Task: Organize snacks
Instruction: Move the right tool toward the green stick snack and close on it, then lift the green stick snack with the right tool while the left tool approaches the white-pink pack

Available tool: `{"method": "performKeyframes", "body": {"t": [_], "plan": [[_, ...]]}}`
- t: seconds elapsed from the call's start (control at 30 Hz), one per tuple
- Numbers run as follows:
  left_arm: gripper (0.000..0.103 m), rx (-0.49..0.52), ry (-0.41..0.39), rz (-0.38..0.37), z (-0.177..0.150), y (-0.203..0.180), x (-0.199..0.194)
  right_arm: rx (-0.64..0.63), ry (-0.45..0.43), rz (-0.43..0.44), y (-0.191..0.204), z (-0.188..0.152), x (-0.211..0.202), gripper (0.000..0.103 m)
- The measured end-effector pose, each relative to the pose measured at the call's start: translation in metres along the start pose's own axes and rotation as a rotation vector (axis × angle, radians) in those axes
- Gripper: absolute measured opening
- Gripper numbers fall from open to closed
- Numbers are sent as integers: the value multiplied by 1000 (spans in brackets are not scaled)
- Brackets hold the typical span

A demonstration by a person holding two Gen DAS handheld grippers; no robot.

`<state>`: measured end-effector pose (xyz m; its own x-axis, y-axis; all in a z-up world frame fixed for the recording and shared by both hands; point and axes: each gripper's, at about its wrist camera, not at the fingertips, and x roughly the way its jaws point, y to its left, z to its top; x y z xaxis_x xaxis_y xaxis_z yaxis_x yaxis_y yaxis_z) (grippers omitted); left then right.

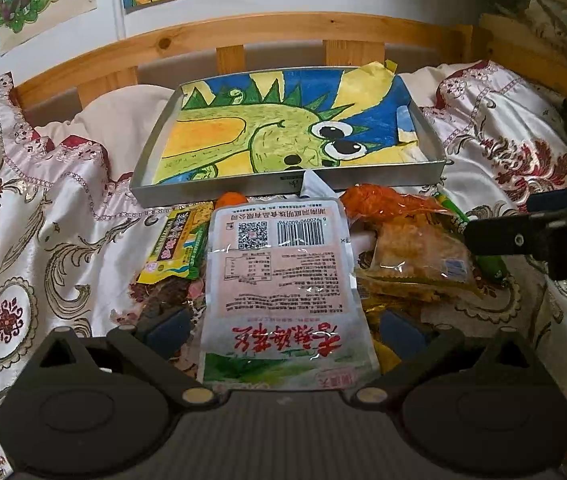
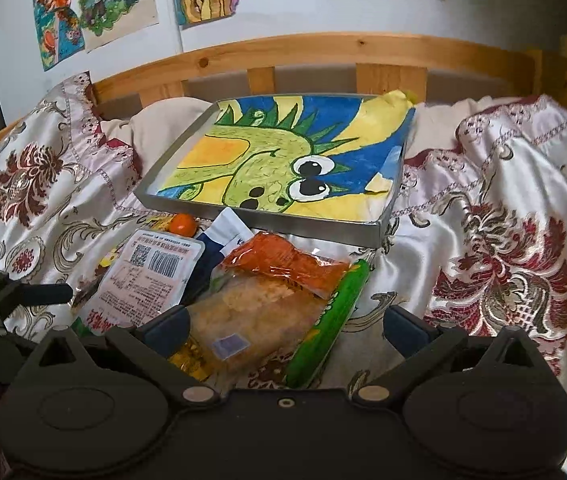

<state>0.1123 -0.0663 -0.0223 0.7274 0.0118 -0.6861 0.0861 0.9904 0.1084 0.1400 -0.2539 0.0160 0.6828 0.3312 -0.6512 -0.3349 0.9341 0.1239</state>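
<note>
1. Left wrist view: the left claw (image 1: 283, 328) stands wide, one finger on each side of a pink-and-white snack pouch (image 1: 279, 276) that lies printed side up, barcode toward the far end. No finger visibly presses it. The pouch tops a heap of snacks on the bedspread (image 1: 43, 216): a yellow-green packet (image 1: 175, 248) at its left, an orange bag (image 1: 387, 204) and a clear bag of pale crisps (image 1: 415, 260) at its right. Just beyond the heap sits a shallow metal tray (image 1: 219, 189) lined with a dragon drawing (image 1: 283, 128). The right claw's finger (image 1: 523, 236) reaches in from the right edge.

2. Right wrist view: the right claw (image 2: 283, 328) is also wide, its fingers straddling the clear bag of pale crisps (image 2: 251, 308) and a green tube pack (image 2: 335, 312), gripping neither. The orange bag (image 2: 283, 260) lies just behind, the pouch (image 2: 151, 276) to the left, a small orange ball (image 2: 184, 224) near the tray (image 2: 303, 222).
</note>
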Motion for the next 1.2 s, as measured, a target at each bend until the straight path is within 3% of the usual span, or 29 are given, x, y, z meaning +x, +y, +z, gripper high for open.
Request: {"method": "performKeyframes", "body": {"t": [0.13, 0.27, 0.37, 0.5, 0.7, 0.87, 1.13, 1.2], "plan": [[102, 6, 20, 37, 2, -6, 6, 23, 17, -10, -7, -3, 8, 102], [102, -11, 46, 17, 4, -9, 10, 109, 17, 4, -20, -6, 14, 99], [102, -21, 28, 7, 2, -13, 9, 127, -2, 14, -23, -7, 14, 91], [102, 41, 43, 33, 3, -22, 13, 120, -7, 25, -21, -8, 18, 77], [92, 27, 23, 25, 6, -20, 9, 155, 29, 12, -26, -12, 30, 58], [87, -19, 26, 10, 7, -13, 9, 218, 43, 13, -34, -14, 36, 49], [85, -80, 57, -9, 8, -7, 14, 242, 67, 45, -33, -15, 40, 49], [84, -90, 50, -9, 7, -4, 13, 241, 66, 43, -32, -15, 39, 37]]}}
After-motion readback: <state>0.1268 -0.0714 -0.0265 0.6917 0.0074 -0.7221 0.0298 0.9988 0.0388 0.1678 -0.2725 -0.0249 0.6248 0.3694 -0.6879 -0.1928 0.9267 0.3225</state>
